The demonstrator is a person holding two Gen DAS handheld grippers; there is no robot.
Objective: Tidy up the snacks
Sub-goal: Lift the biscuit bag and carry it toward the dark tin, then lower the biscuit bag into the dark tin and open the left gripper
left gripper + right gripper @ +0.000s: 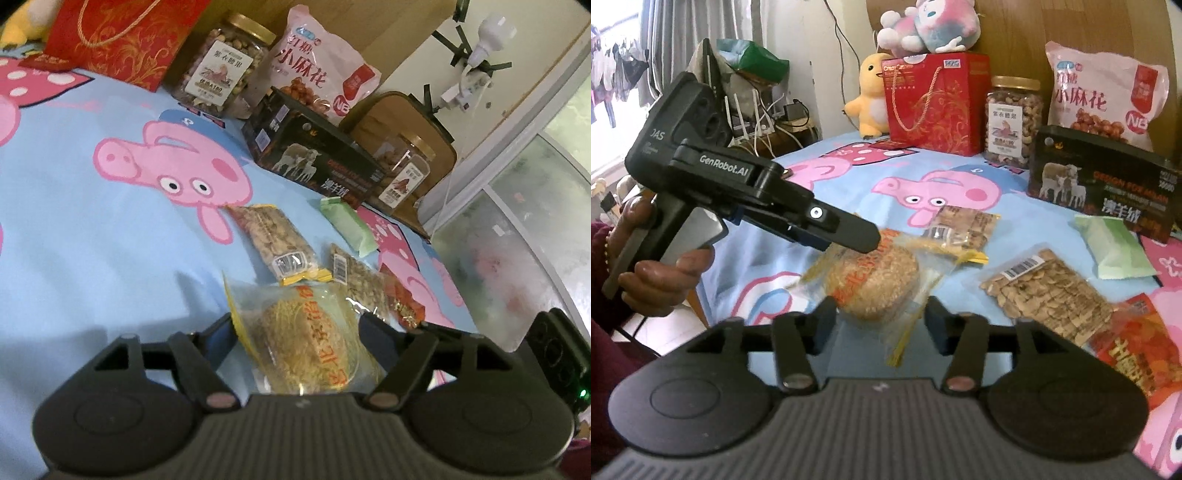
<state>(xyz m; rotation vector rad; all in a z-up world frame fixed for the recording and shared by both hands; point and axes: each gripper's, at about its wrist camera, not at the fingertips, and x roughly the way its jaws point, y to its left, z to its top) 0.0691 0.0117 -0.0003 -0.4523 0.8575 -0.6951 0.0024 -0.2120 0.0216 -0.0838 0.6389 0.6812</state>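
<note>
A round sesame cake in a clear yellow-edged wrapper [306, 339] lies on the cartoon-pig bedsheet [92, 229]. My left gripper [297, 332] is open, its fingers on either side of the cake; it also shows in the right wrist view [864, 238] just above the cake [873, 282]. My right gripper [881, 319] is open and empty, close in front of the same cake. Nearby lie two clear nut packets [962, 225] [1047, 291], a green pack [1115, 247] and a red-orange pack [1137, 350].
Along the headboard stand a red gift bag [932, 101], a nut jar [1012, 118], a pink snack bag [1104, 92] and a black box [1100, 181]. A second jar [404, 171] stands by the bed's edge. Plush toys [871, 94] sit at the back.
</note>
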